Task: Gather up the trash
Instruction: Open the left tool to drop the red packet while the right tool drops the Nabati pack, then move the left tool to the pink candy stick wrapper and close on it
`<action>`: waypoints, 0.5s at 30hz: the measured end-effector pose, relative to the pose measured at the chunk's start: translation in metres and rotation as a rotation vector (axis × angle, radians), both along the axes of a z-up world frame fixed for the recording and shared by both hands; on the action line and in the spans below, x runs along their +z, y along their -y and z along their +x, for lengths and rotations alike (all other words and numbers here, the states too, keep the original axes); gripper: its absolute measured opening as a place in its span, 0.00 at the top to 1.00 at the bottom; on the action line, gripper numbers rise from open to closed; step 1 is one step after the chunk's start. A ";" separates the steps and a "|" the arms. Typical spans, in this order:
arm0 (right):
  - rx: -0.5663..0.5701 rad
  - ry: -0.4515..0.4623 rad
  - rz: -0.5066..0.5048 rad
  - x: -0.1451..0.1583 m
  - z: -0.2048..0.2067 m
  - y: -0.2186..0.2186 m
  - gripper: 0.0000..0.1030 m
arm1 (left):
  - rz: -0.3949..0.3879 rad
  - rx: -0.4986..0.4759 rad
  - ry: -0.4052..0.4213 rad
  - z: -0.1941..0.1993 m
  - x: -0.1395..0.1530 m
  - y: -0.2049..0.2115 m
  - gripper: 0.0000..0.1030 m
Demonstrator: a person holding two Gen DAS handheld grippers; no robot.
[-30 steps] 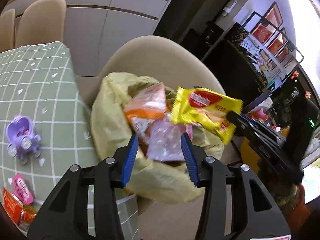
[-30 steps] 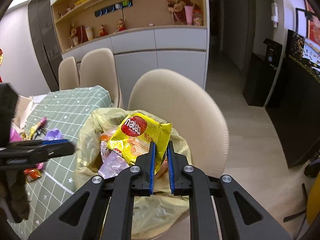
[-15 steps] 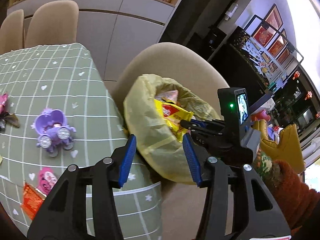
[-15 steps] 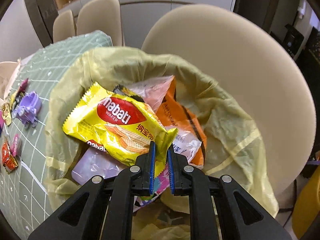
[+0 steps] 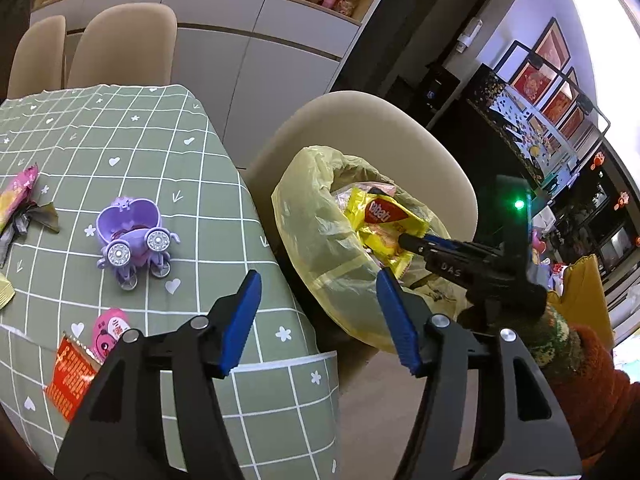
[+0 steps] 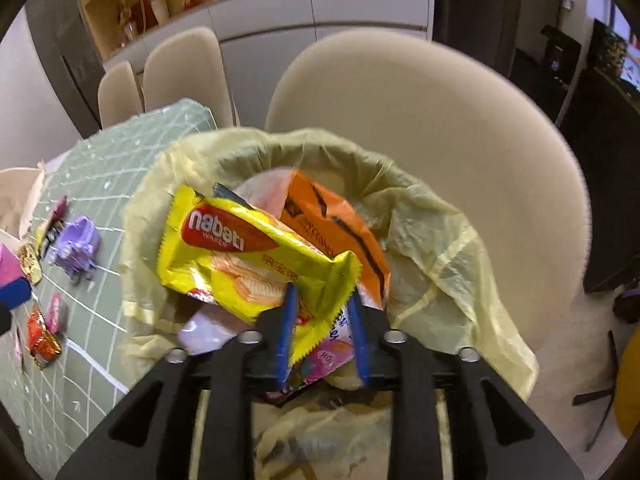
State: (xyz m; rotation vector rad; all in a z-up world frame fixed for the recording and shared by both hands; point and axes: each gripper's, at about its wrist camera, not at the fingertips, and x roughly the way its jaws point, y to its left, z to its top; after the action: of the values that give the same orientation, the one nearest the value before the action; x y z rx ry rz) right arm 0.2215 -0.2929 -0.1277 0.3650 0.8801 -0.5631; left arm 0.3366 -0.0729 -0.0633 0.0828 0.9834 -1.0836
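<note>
Yellow wafer packet [image 6: 248,256] over bag [image 6: 460,248] — your right gripper [image 6: 322,332] parted, releasing | left gripper [image 5: 320,320] wide, empty | wrappers [image 5: 72,376] left on table [image 5: 160,152] beside bag

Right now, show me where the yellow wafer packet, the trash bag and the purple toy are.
yellow wafer packet [image 6: 240,256]: right wrist view, on its printed front below the red logo.
trash bag [image 5: 316,240]: left wrist view, on its yellow outer wall.
purple toy [image 5: 130,226]: left wrist view, on its heart-shaped body.
</note>
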 end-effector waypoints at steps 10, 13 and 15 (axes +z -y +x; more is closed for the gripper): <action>-0.023 0.150 -0.045 0.055 -0.044 -0.025 0.54 | 0.008 0.055 0.063 -0.028 0.018 -0.025 0.45; 0.001 0.197 -0.042 0.071 -0.050 -0.043 0.49 | 0.003 0.072 0.080 -0.033 0.025 -0.040 0.45; 0.024 0.227 -0.038 0.077 -0.052 -0.057 0.48 | 0.004 0.086 0.093 -0.036 0.028 -0.053 0.44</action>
State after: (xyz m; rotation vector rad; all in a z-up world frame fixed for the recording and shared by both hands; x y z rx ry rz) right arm 0.1695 -0.2360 -0.0511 0.3756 0.6539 -0.5041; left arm 0.3006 -0.0199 -0.0349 0.0919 0.8979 -0.9902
